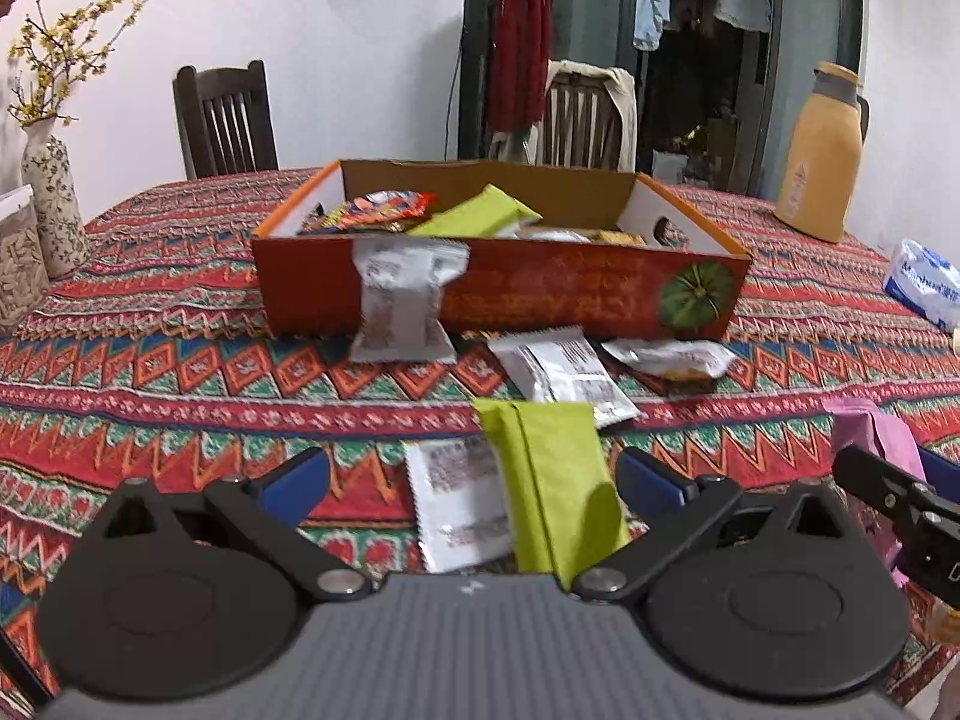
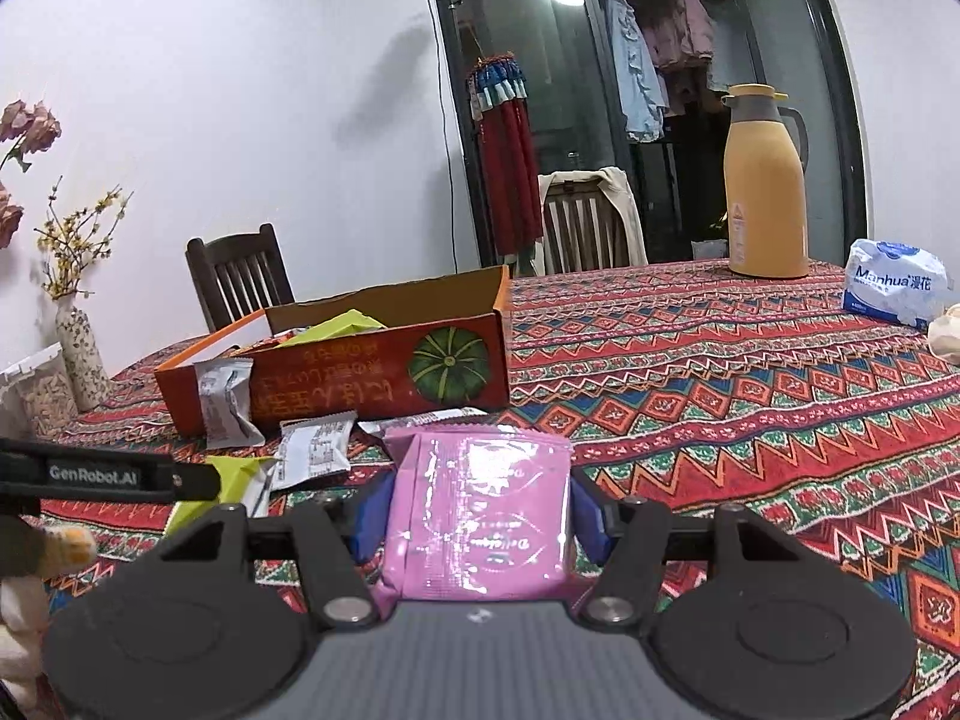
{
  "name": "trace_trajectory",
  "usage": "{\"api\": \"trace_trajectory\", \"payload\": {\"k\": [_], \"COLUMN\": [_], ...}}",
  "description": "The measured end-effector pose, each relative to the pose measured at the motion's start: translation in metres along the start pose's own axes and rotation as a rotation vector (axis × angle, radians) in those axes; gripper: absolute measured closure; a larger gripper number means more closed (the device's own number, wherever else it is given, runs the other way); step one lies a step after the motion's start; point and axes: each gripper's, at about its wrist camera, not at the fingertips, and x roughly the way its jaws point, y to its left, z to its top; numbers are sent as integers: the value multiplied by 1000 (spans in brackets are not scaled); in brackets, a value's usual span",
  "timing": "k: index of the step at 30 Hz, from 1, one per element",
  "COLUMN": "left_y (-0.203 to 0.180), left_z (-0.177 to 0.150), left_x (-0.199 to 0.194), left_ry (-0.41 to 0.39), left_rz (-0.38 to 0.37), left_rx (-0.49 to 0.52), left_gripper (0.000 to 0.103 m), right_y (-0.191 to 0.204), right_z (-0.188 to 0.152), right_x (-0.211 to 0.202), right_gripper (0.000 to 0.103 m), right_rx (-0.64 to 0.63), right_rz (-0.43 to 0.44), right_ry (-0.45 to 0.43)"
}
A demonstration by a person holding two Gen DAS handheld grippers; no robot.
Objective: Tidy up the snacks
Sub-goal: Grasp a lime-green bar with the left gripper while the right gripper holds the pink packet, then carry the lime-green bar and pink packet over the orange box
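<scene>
Your left tongs (image 1: 474, 474) stand wide apart and hold nothing. In the left wrist view, going left to right: a white pack (image 1: 403, 300) leans upright against the front wall of the box (image 1: 540, 294) at centre left. A second white pack (image 1: 453, 498) lies flat low in the middle, between the blue pads. Just right of it and partly over it lies the green pack (image 1: 552, 480), also between the pads but untouched. Two more white packs (image 1: 570, 372) lie at centre, just before the box.

These are thin foil wrappers: light, soft, crinkly and slick. Judge the contents crushable, so close gently. Take the green pack across its short width near the middle, not by the sealed end fins, which would likely slide out.

In the right wrist view, your right tongs (image 2: 480, 516) are closed about halfway on the pink pack (image 2: 480, 510), low centre of frame, pads on its two side edges. It looks glossy, so keep it level as you carry it to the box at centre left.
</scene>
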Motion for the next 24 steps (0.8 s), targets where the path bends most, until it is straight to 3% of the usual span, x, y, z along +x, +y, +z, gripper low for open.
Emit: {"api": "trace_trajectory", "payload": {"k": [7, 13, 18, 24], "left_y": [-19, -30, -34, -31], "left_z": [-11, -19, -22, -22], "left_x": [-2, 4, 3, -1], "left_ry": [19, 61, 64, 56], "left_rz": [-25, -41, -40, -59], "left_rx": [38, 65, 80, 81], "left_gripper": [3, 40, 59, 65], "right_y": [-4, -6, -4, 0], "right_z": [-4, -7, -9, -9], "right_x": [-1, -3, -5, -6], "right_gripper": [43, 43, 43, 43], "right_rx": [10, 12, 7, 0], "right_rz": [-5, -9, -6, -6], "right_ry": [0, 3, 7, 6]}}
